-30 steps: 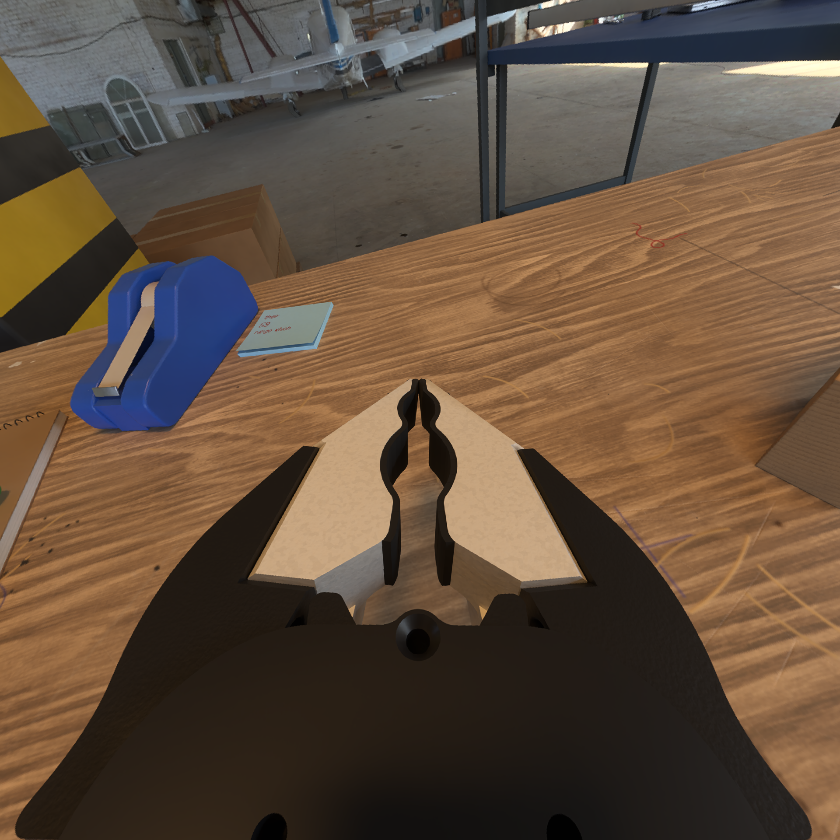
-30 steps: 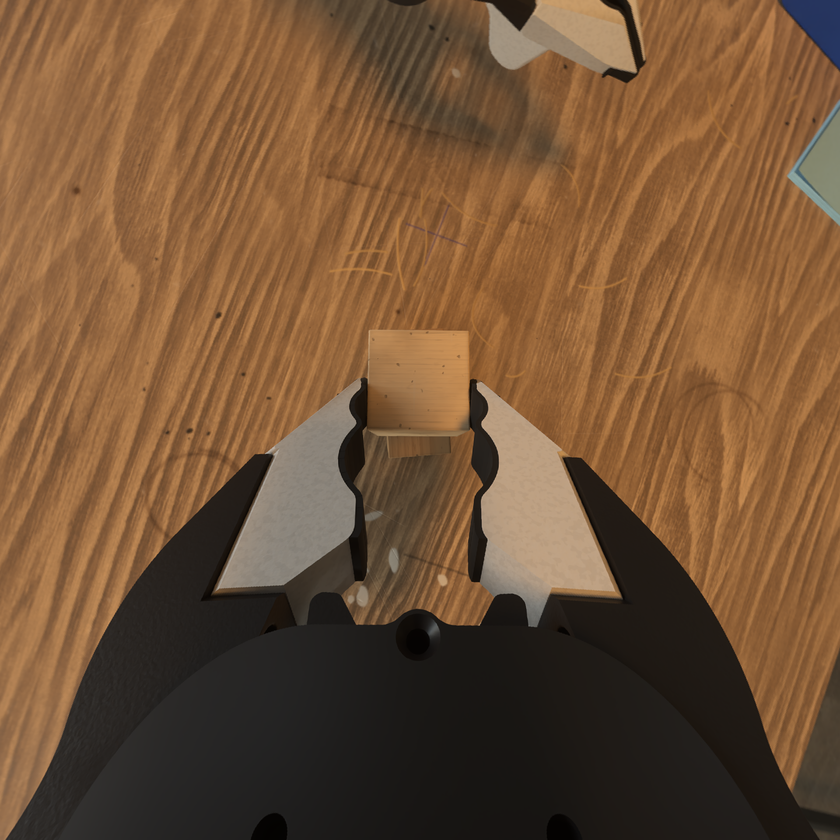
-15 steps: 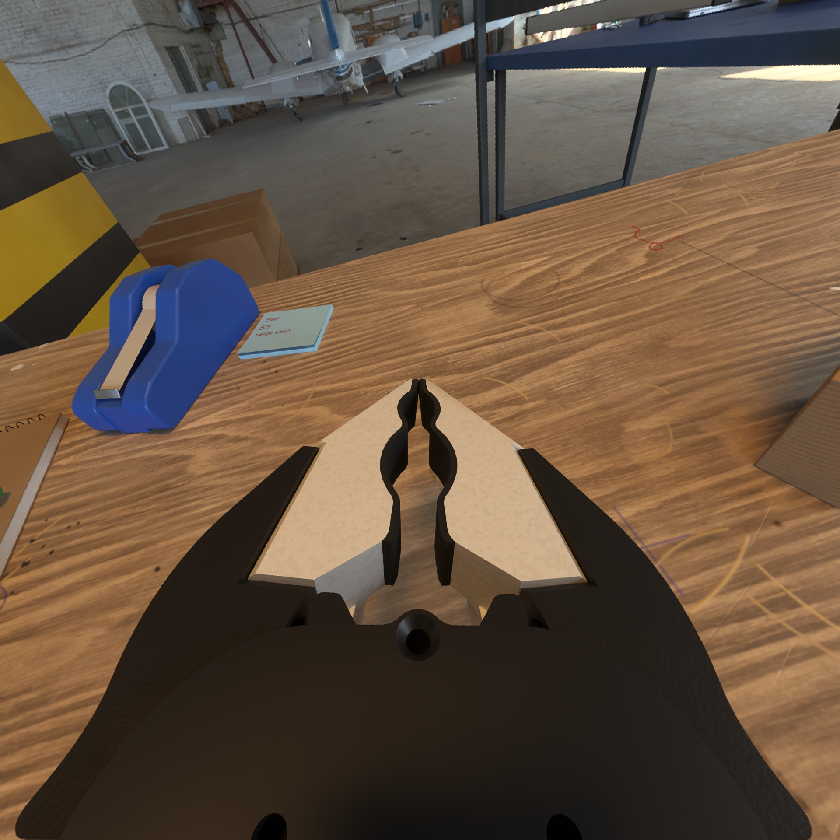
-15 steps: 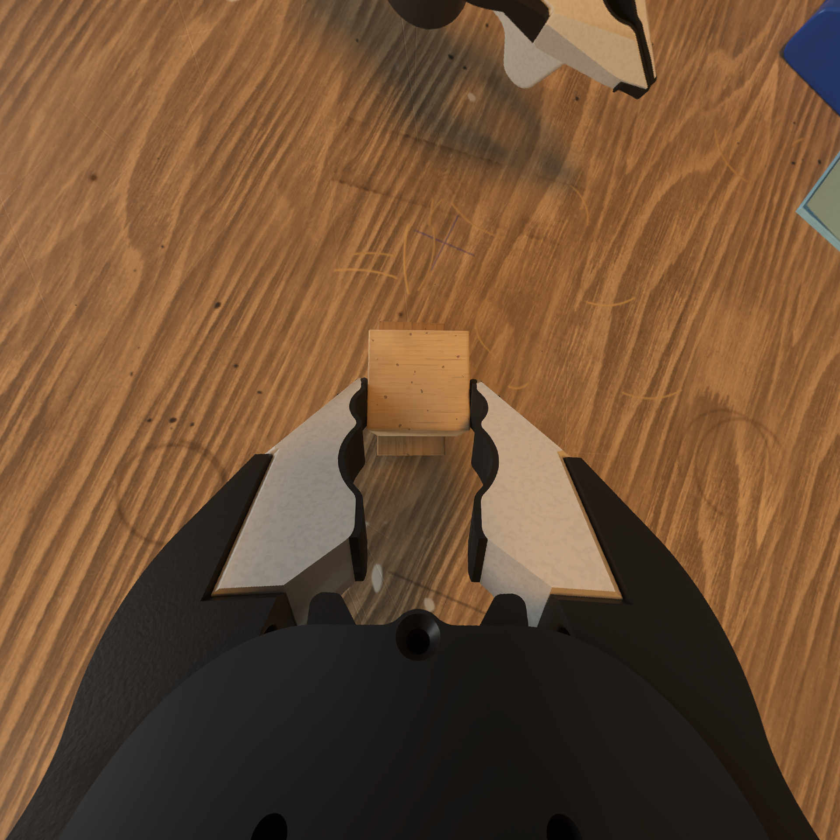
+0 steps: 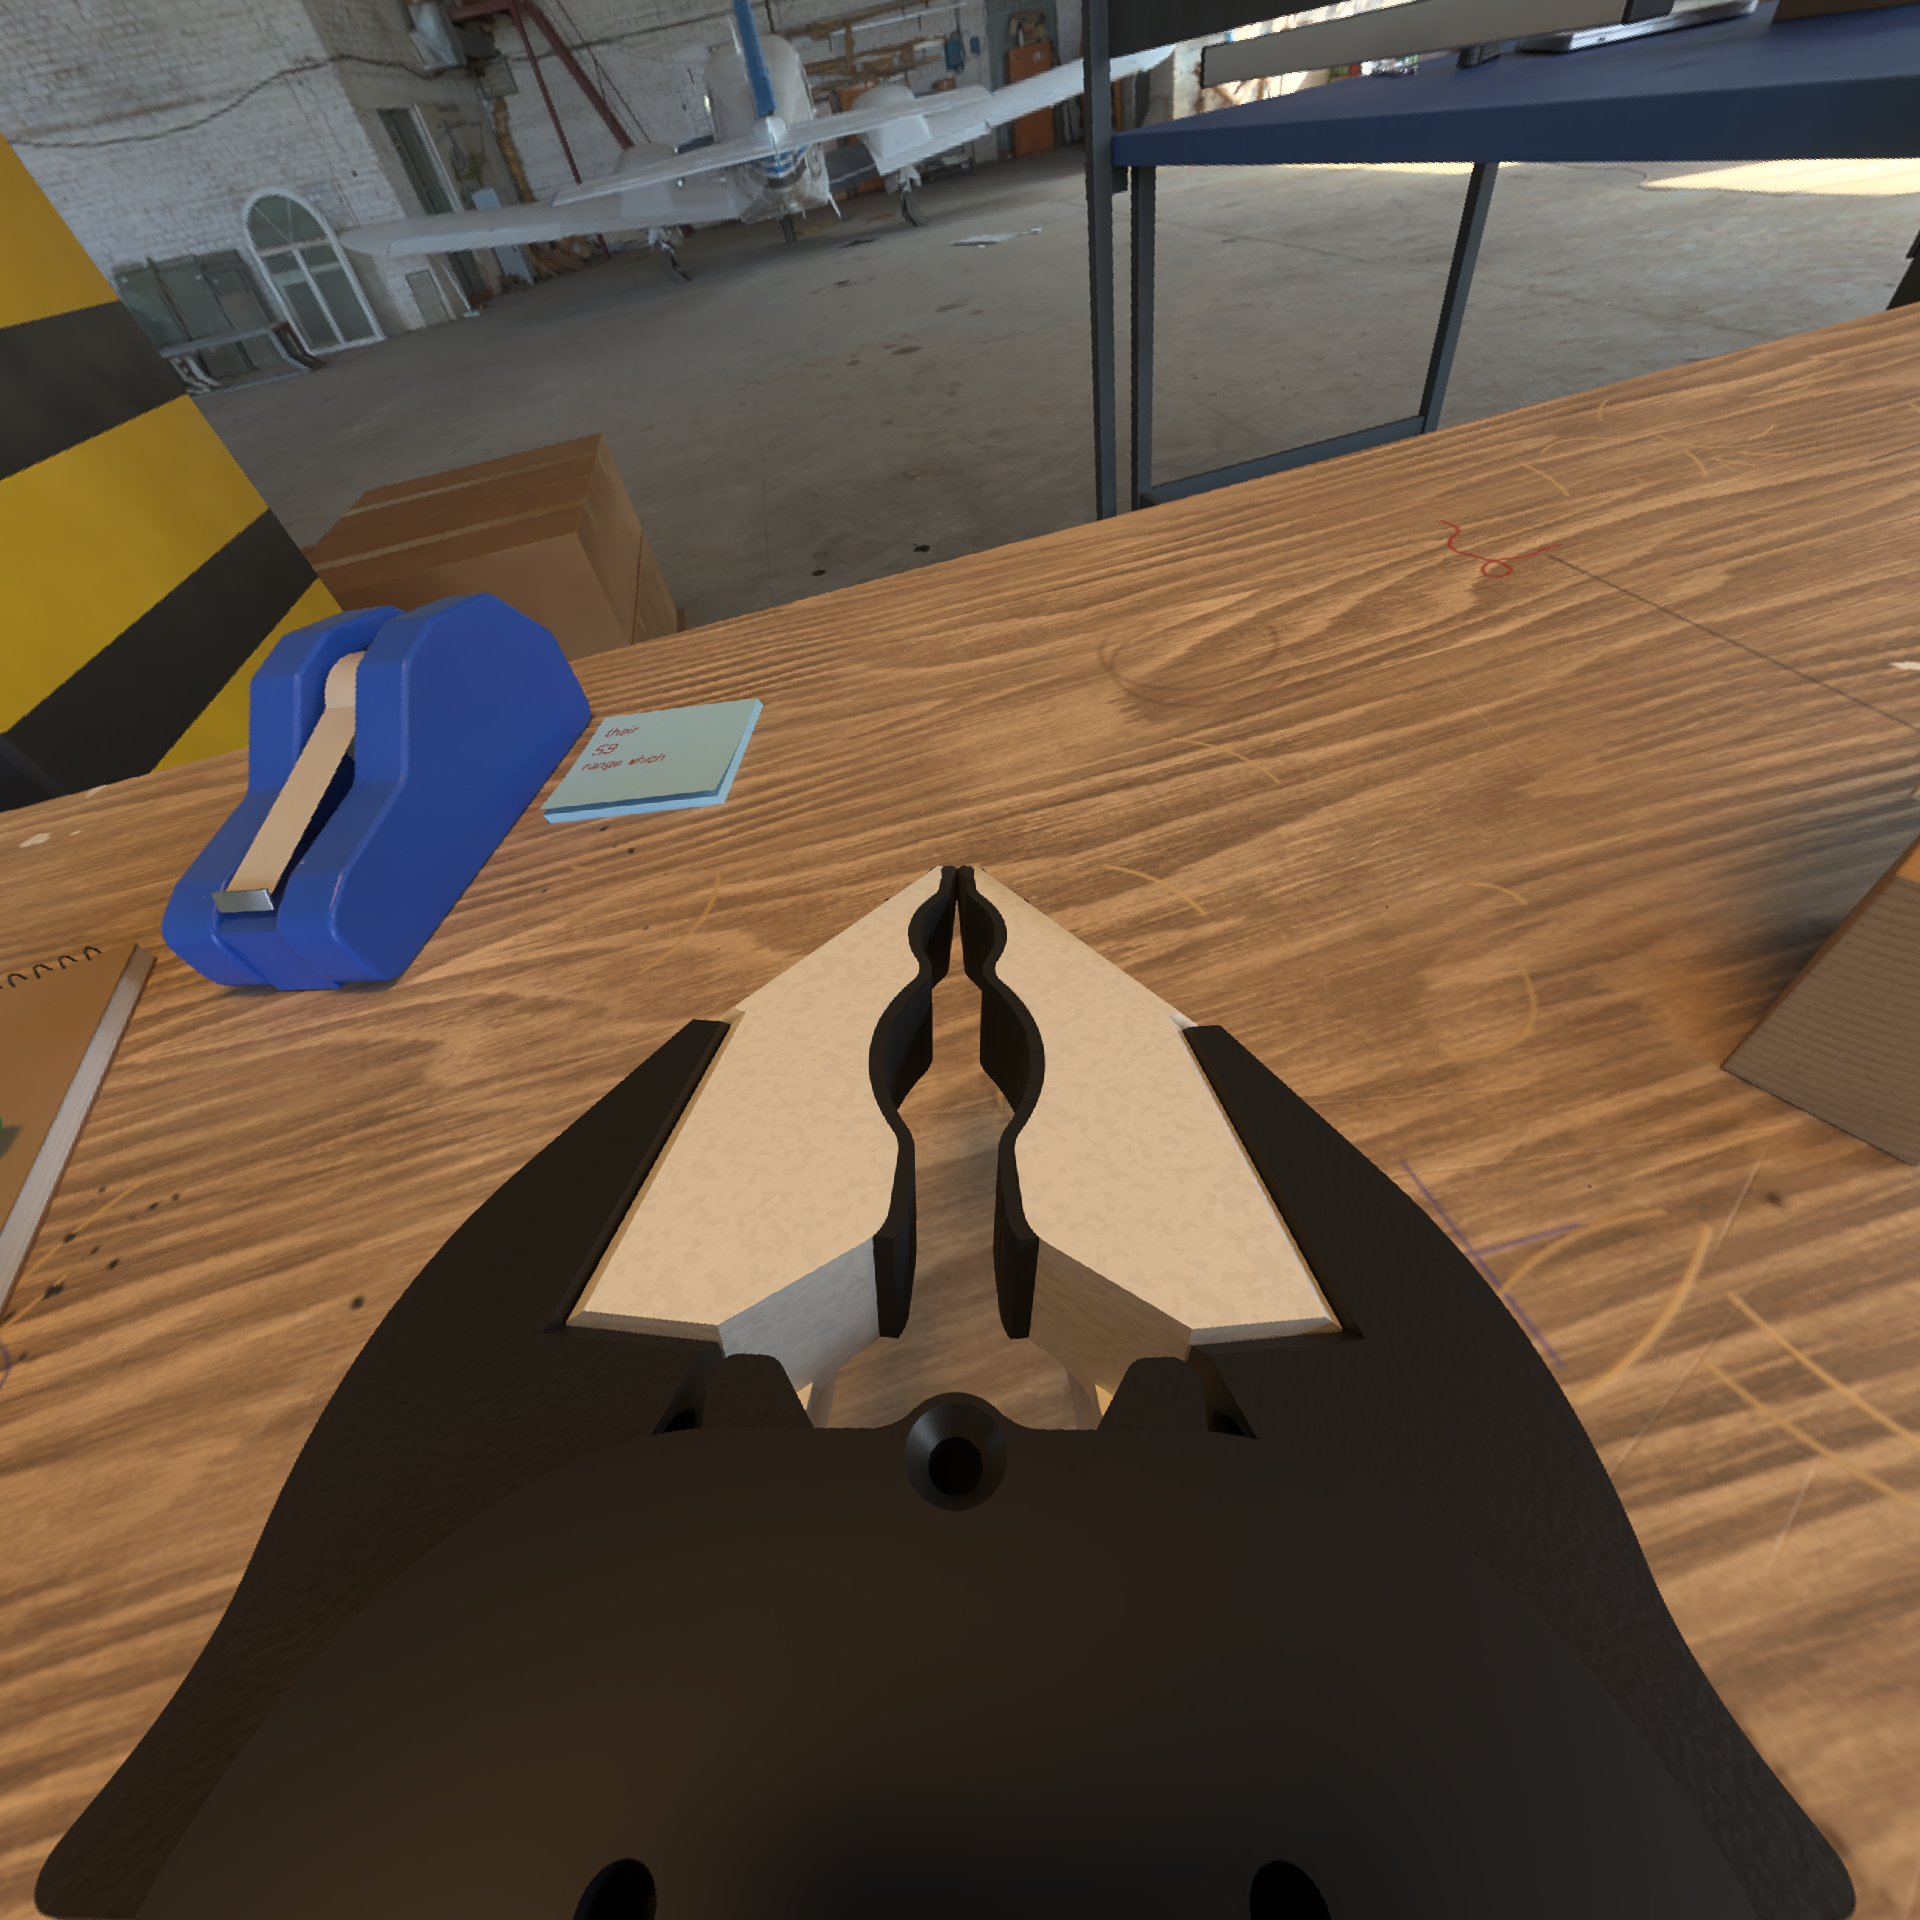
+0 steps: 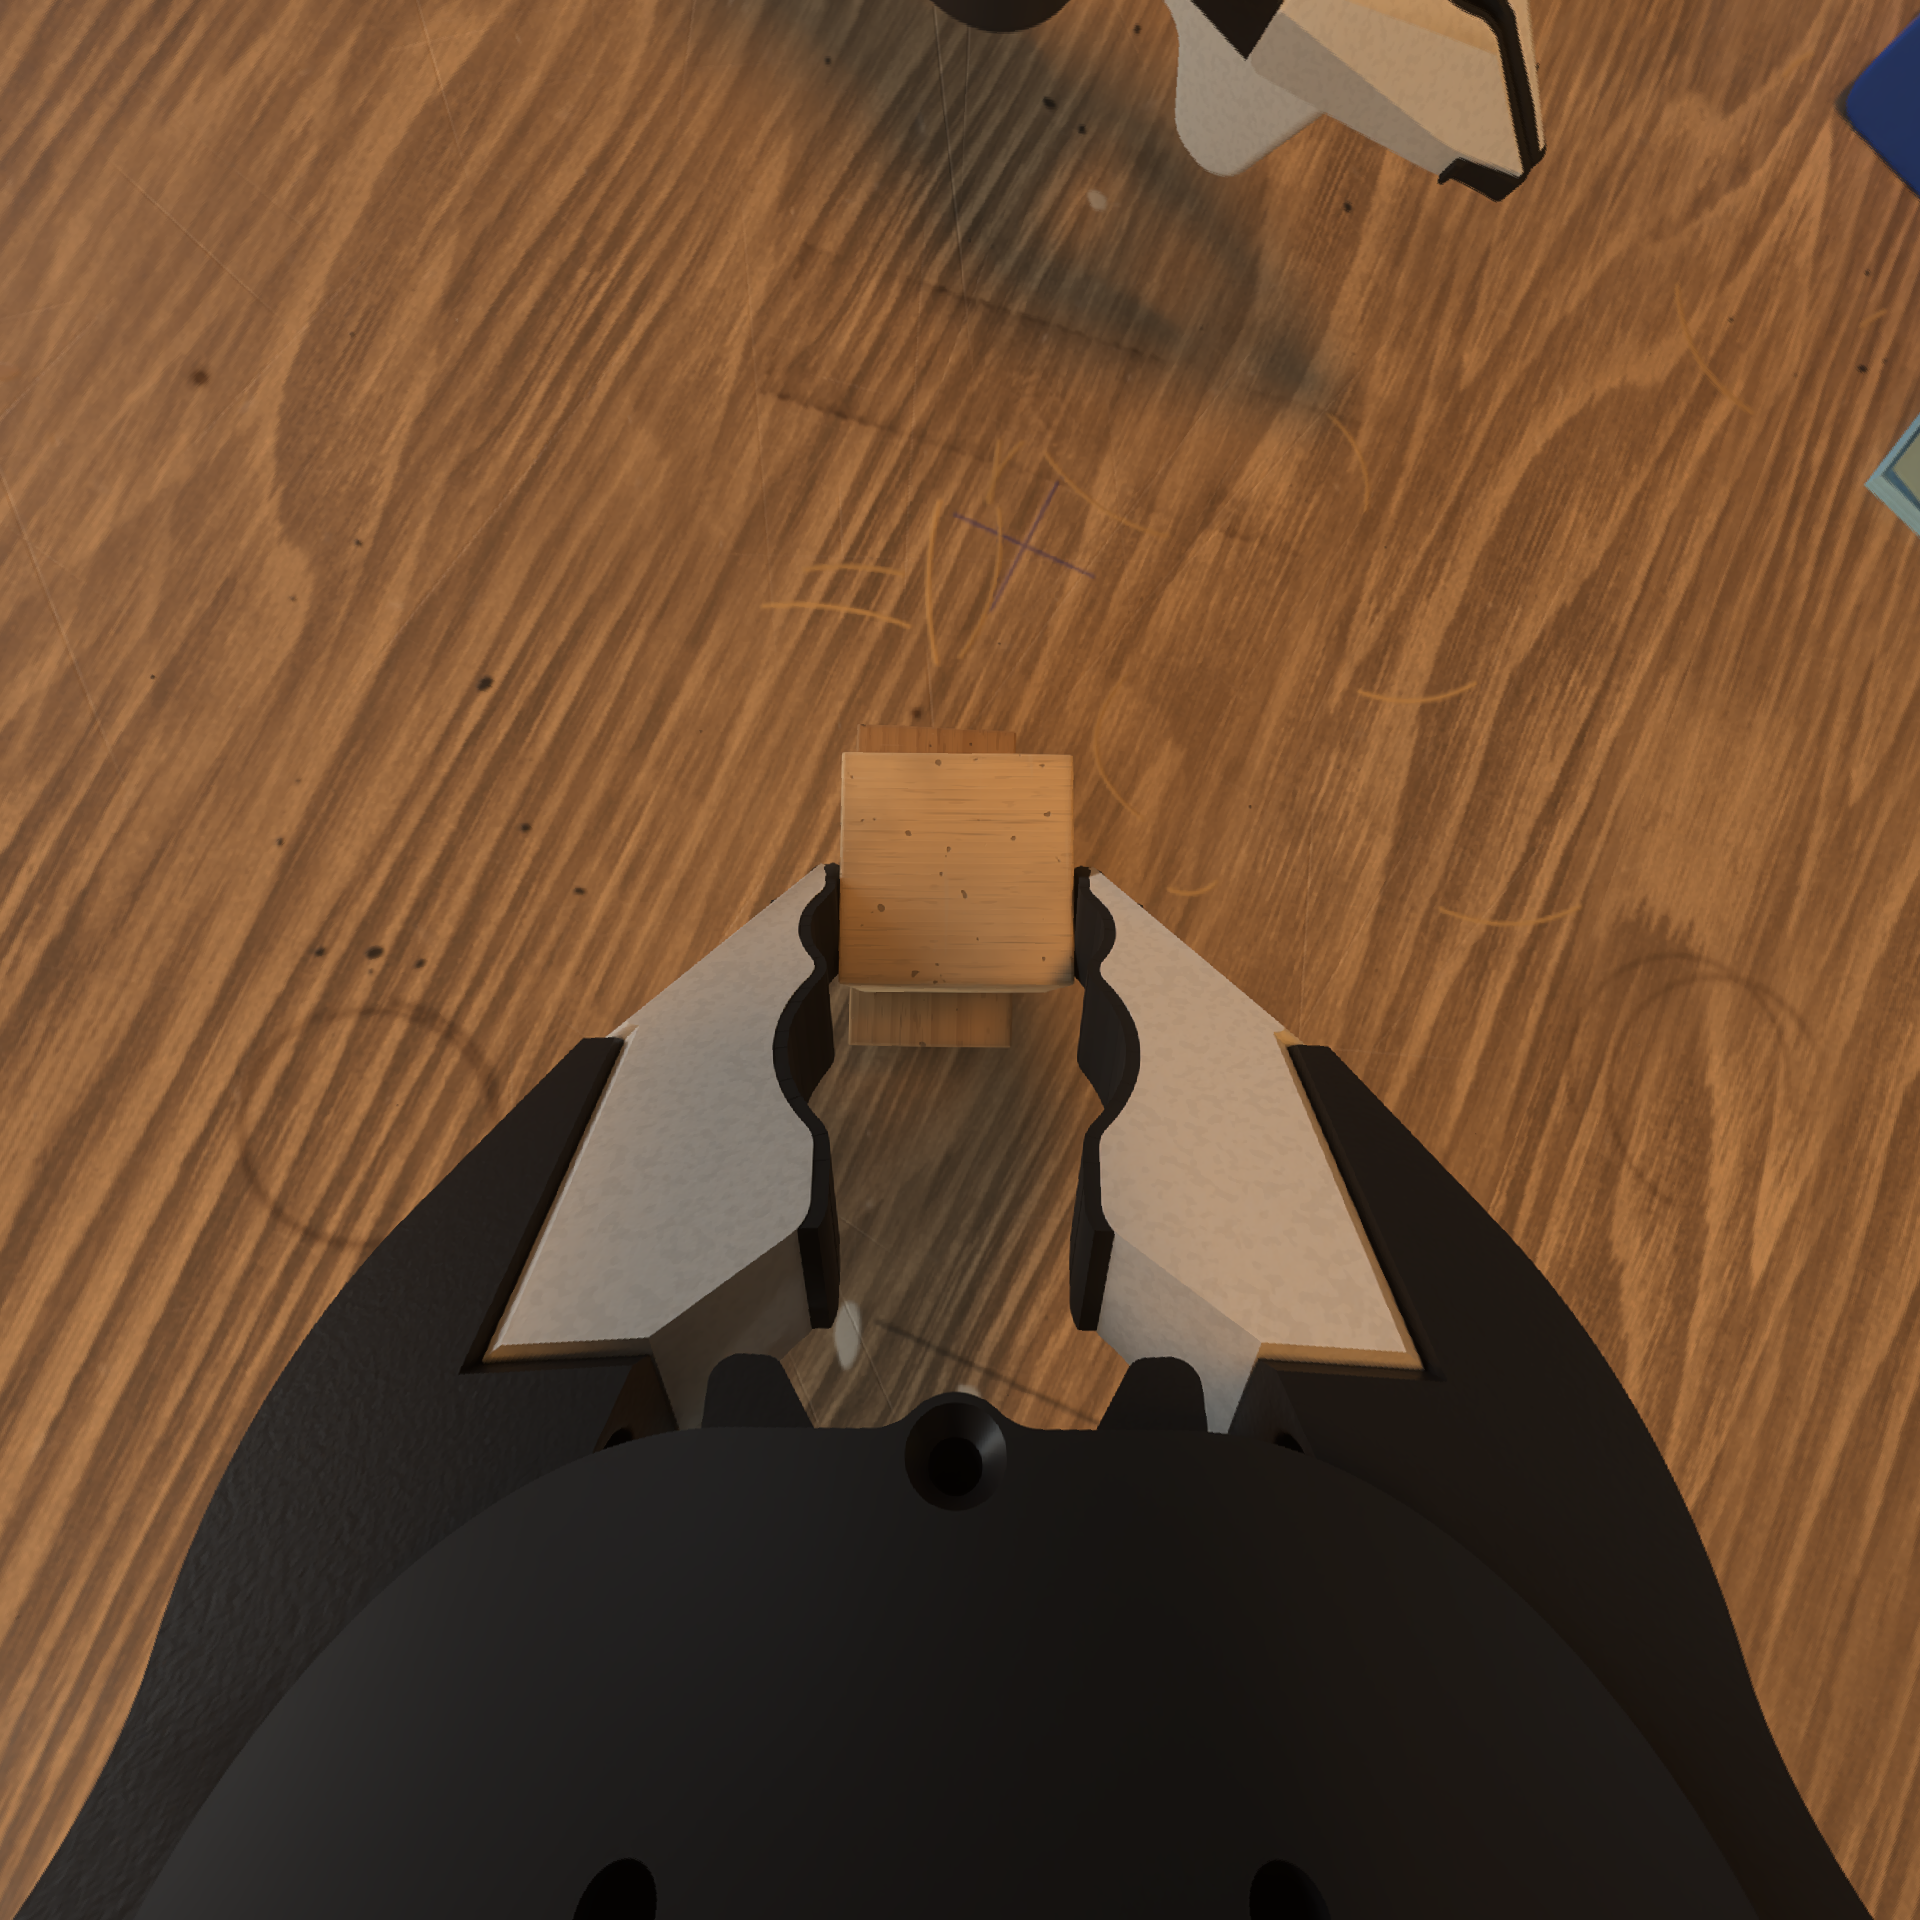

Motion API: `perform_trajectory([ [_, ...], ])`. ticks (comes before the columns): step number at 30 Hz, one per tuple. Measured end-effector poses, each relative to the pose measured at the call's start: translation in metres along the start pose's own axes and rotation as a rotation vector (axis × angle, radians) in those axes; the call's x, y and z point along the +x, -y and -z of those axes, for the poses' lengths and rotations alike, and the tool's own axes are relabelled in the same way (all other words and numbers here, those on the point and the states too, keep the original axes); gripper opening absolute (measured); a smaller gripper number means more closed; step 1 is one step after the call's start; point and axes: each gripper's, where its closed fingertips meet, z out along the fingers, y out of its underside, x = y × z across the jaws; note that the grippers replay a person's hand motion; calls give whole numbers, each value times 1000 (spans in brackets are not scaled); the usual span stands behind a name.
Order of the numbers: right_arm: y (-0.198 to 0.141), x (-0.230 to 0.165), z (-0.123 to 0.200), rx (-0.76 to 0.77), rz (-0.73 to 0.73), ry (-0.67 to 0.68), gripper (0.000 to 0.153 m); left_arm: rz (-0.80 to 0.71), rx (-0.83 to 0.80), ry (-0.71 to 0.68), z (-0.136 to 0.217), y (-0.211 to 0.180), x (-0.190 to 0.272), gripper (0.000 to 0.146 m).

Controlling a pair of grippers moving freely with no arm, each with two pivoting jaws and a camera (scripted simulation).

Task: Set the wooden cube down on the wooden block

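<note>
My right gripper point(image 6: 956, 883) is shut on the pale wooden cube point(image 6: 956, 868), its fingertips on the cube's left and right sides. It looks straight down at the table. The wooden block point(image 6: 928, 1018) lies directly under the cube. Only a strip shows at the cube's near edge and a sliver at its far edge. I cannot tell whether cube and block touch. My left gripper point(image 5: 956, 878) is shut and empty, low over the table. It also shows in the right wrist view point(image 6: 1351, 83) at the top edge.
A blue tape dispenser point(image 5: 364, 790) and a pale blue notepad point(image 5: 655, 764) sit at the far left of the wooden table point(image 5: 1351, 779). A spiral notebook point(image 5: 52, 1091) lies at the left edge. A brown ribbed object point(image 5: 1849, 1039) stands at the right.
My right gripper has shifted slightly with the cube. The block now shows past the cube's far edge as well as its near edge. The left gripper has barely moved.
</note>
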Motion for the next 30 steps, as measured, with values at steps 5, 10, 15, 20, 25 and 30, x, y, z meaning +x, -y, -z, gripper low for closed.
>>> perform_trajectory([
  [5,0,0,-1,2,-9,2,44,2,-1,0,0,0,0,0],
  [10,1,0,-1,28,-24,6,44,4,1,0,0,0,0,0],
  [15,3,-4,-3,67,-49,29,62,1,1,-1,0,0,0,0],
  [20,-6,-5,3,147,-115,-18,84,1,5,-2,0,1,0,0],
  [25,-17,-10,21,423,-215,-214,89,-14,-3,-18,-1,0,3,0],
  [30,-36,1,47,686,-297,-644,71,-72,14,-49,-4,3,16,8],
])
